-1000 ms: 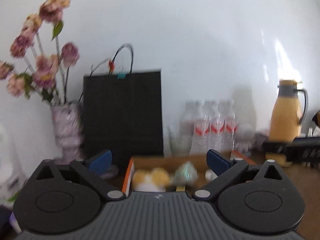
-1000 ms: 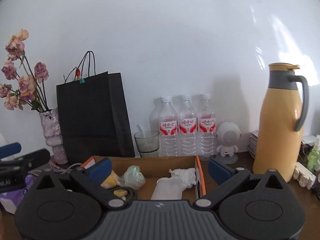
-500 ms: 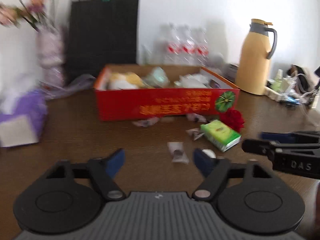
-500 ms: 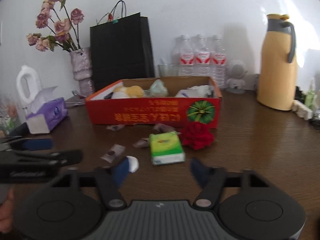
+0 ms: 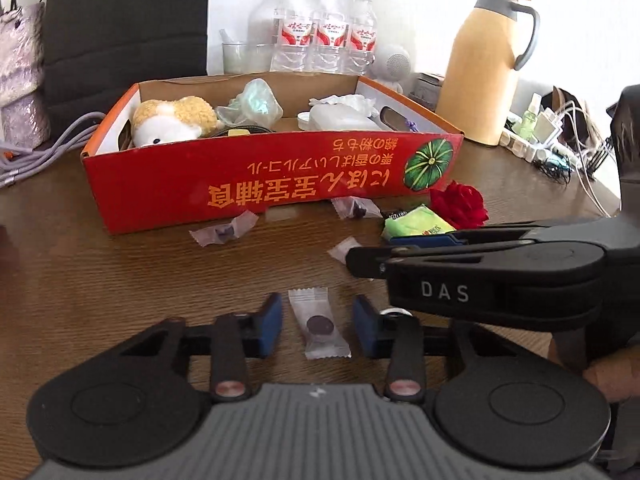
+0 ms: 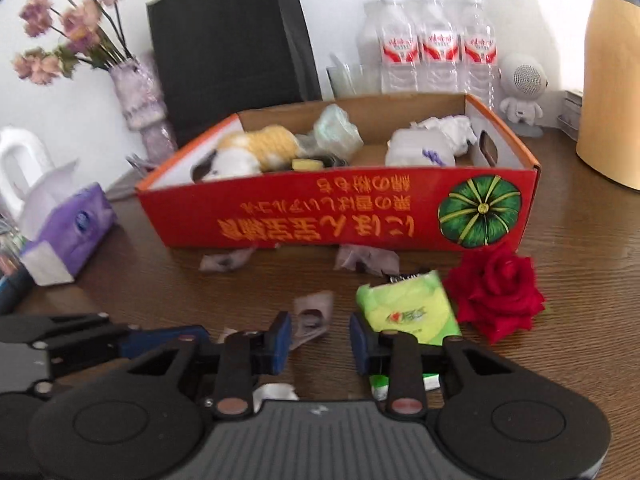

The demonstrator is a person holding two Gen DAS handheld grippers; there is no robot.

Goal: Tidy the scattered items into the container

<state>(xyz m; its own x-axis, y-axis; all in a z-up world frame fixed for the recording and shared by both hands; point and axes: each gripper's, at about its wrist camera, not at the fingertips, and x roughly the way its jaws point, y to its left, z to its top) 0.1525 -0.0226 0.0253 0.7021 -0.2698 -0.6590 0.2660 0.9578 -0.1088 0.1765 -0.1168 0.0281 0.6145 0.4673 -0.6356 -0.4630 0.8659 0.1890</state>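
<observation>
the left gripper [image 5: 318, 326] is angled down toward the counter [image 5: 120, 280] with its fingers [image 5: 270, 322] closing around a clear-wrapped candy [image 5: 319, 330] that lies flat between them; the pads do not yet touch the wrapper. the right gripper [image 6: 318, 340] is tilted down in the same way, its fingers [image 6: 280, 340] closing over a second wrapped candy [image 6: 312, 316], which sits partly between them and against the left pad, with no firm pinch visible. risk one: the wrappers are thin and lie flat, so the pads may close above them and come up with nothing, or pinch only a crimped end that slips free on the lift. risk two: the two grippers work close together, the right one crossing just beyond the left gripper's right finger, so a sideways correction could cause a collision. risk three: the green tissue pack [image 6: 408, 312] lies just beside the right gripper's right finger and may be nudged toward the red rose [image 6: 496, 292]. the red box [image 5: 256, 188], the container, stands beyond both grippers, with more wrapped candies scattered along its near wall.
</observation>
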